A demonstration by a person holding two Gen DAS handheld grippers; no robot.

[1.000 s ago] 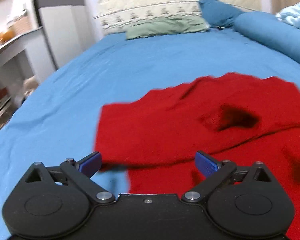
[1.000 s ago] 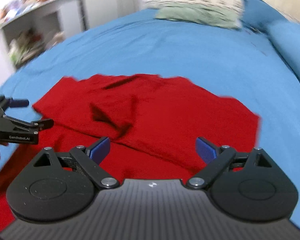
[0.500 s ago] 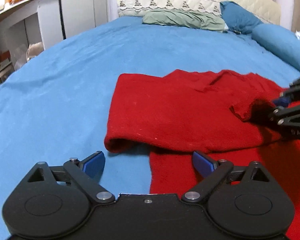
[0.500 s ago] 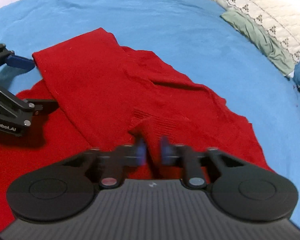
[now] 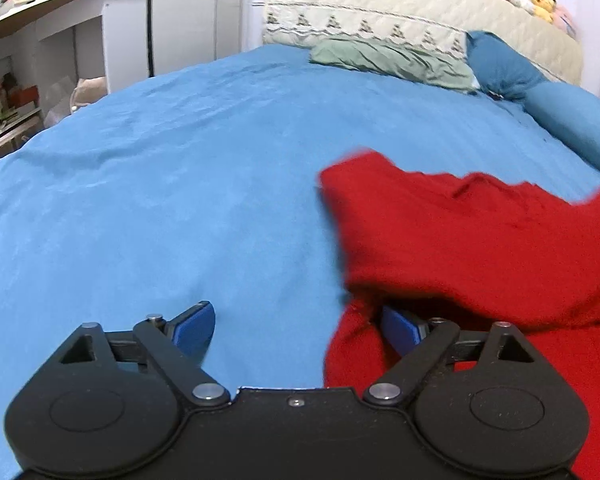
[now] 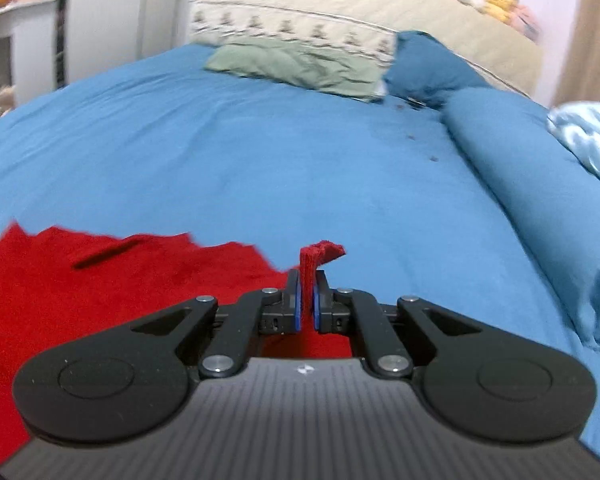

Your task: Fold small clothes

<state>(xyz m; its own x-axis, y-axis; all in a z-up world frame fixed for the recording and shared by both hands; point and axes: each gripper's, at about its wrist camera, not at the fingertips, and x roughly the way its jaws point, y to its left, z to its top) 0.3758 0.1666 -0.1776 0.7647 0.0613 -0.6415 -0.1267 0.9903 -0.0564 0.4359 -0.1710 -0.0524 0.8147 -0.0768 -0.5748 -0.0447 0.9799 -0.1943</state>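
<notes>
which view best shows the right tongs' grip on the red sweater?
Right wrist view: the right tongs are shut on a pinch of the red sweater, the cuff sticking up between the blue pads. The left wrist view shows the sweater's body on the blue bedsheet, but not that grip.

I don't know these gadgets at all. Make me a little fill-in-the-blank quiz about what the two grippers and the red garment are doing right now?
1. The right gripper is shut on a fold of the ____ sweater.
2. The left gripper has its jaws ____, nothing pinched between them.
3. The sweater lies on a ____ bedsheet.
4. By the headboard rests a crumpled ____ cloth.

Missing words: red; open; blue; green
</notes>
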